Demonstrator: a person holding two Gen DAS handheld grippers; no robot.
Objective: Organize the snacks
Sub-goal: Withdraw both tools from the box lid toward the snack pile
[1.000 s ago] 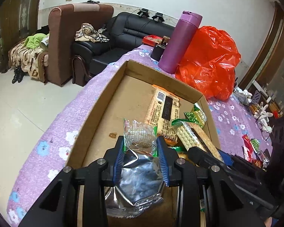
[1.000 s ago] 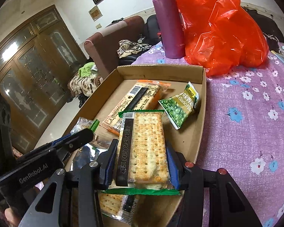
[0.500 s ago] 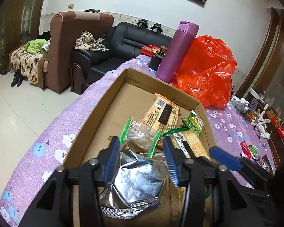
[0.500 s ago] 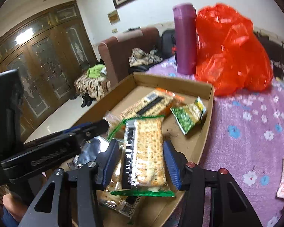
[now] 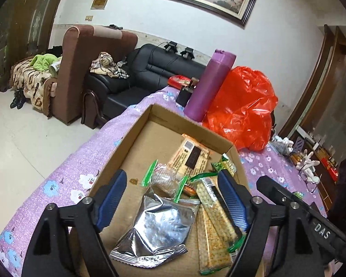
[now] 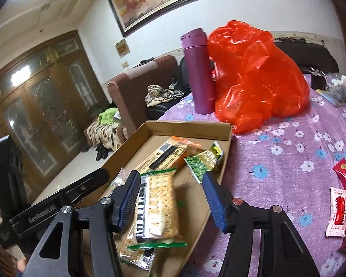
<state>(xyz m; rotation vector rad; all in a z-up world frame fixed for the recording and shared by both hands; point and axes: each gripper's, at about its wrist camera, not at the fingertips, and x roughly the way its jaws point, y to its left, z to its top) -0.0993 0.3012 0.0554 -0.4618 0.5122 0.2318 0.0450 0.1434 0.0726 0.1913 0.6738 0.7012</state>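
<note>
A shallow cardboard box [image 5: 136,136] [image 6: 226,159] lies on the purple flowered tablecloth. My left gripper [image 5: 173,198] is open and empty above a silver foil packet [image 5: 156,228] that lies in the box. A small clear green-edged packet [image 5: 163,180] lies just beyond it. My right gripper [image 6: 170,198] is open above a green-trimmed cracker pack [image 6: 159,210] [image 5: 214,210], which lies on another cracker pack. An orange cracker pack [image 6: 168,154] [image 5: 189,159] and a green pea packet [image 6: 203,161] lie farther back in the box.
A purple flask [image 5: 210,85] [image 6: 199,71] and a red plastic bag [image 5: 242,106] [image 6: 256,73] stand behind the box. Red snack packets [image 6: 343,180] lie on the cloth at the right. Sofas stand beyond the table's left edge.
Both grippers have opened and pulled up and back. The left let go of the foil packet. The right let go of the cracker pack, which now lies in the box.
</note>
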